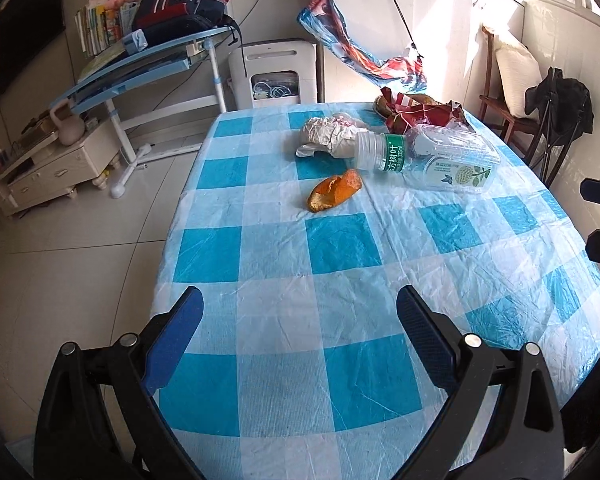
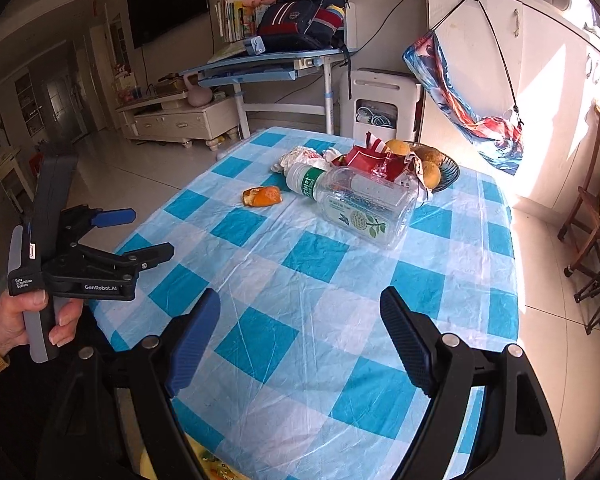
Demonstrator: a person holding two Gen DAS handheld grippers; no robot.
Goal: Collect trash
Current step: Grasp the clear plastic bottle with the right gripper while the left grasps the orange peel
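Landmark: the water bottle (image 1: 384,152), clear plastic with a green label, lying on its side near the far end of the checked tablecloth (image 1: 284,320).

Trash around it:
- Orange peel (image 1: 334,190) just nearer the grippers than the bottle's neck, apart from it, on bare cloth.
- Crumpled white paper wrapper (image 1: 332,134) touching or nearly touching the bottle's neck on the far side.
- Clear plastic container (image 1: 456,160) with a leaf-print label, against the bottle's body.
- Torn red snack wrapper (image 1: 424,114) behind the bottle, partly lying over a fruit bowl (image 2: 448,172); the bowl holds whole fruit, likely not trash.

Grippers:
- Left gripper (image 1: 300,304): fingers spread wide, nothing between them, over the near end of the table, well short of the bottle.
- Right gripper (image 2: 300,308): fingers likewise spread and empty, also well short of the bottle.

Progress, as judged: nothing collected yet. All pieces lie on the table untouched. No bin or bag for the trash shows in either view. The peel sits closest and clear of the pile, a likely first pick.
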